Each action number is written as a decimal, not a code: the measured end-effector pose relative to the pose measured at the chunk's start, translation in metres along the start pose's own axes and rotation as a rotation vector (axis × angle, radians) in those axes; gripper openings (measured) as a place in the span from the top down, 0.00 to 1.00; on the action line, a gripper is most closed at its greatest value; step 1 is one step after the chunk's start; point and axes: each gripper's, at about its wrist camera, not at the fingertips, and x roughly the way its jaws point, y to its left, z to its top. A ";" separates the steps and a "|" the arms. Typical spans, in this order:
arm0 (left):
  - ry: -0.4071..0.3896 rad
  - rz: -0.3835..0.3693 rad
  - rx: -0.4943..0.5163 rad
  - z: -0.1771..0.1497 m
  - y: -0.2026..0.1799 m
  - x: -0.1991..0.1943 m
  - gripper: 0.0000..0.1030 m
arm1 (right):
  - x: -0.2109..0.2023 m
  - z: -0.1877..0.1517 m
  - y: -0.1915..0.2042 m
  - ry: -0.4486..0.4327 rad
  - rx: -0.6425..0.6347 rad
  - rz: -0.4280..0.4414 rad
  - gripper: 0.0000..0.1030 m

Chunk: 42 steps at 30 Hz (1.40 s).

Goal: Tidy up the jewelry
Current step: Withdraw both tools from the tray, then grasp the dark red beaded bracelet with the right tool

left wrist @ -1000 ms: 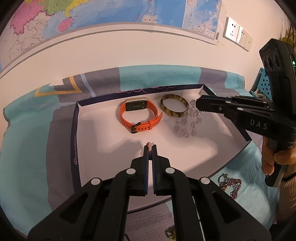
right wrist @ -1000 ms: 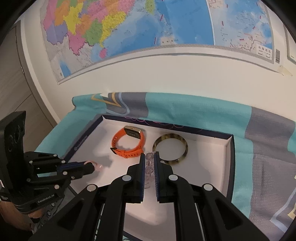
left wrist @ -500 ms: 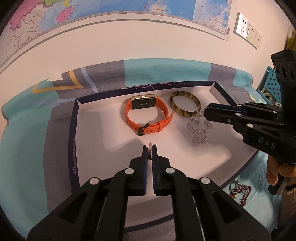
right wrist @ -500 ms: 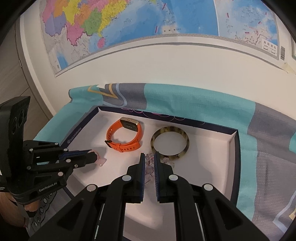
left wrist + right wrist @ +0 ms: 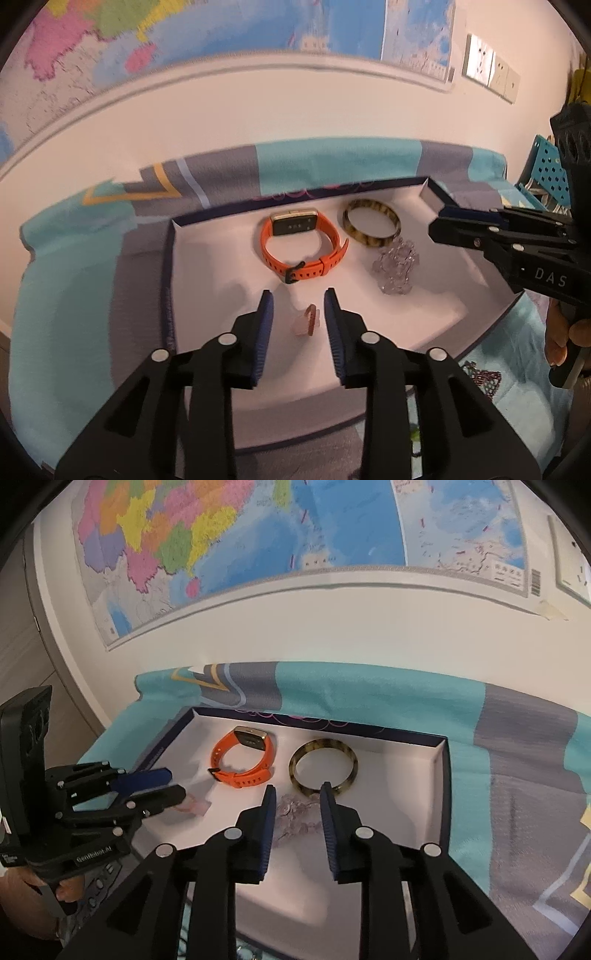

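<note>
A white tray with a dark rim (image 5: 207, 280) (image 5: 417, 786) lies on the cloth. In it are an orange watch (image 5: 301, 245) (image 5: 243, 758), a tortoiseshell bangle (image 5: 371, 227) (image 5: 324, 771), a clear bead bracelet (image 5: 395, 267) (image 5: 295, 812) and a small pink ring (image 5: 308, 321) (image 5: 194, 806). My left gripper (image 5: 297, 306) (image 5: 162, 786) is open, with the pink ring lying between its fingers. My right gripper (image 5: 295, 801) (image 5: 439, 221) is open just above the bead bracelet.
A teal and grey cloth (image 5: 81, 266) covers the table. A dark red bead chain (image 5: 484, 380) lies on the cloth outside the tray's front right. A wall with a map (image 5: 258, 535) stands close behind. A blue perforated rack (image 5: 546, 173) is at the far right.
Both grippers opened. The left one let go of the pink ring, the right one let go of the clear bead bracelet; both pieces now lie in the tray.
</note>
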 end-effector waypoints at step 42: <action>-0.010 -0.103 0.026 -0.116 -0.014 -0.072 0.48 | -0.047 -0.111 0.042 0.125 -0.125 -0.013 0.94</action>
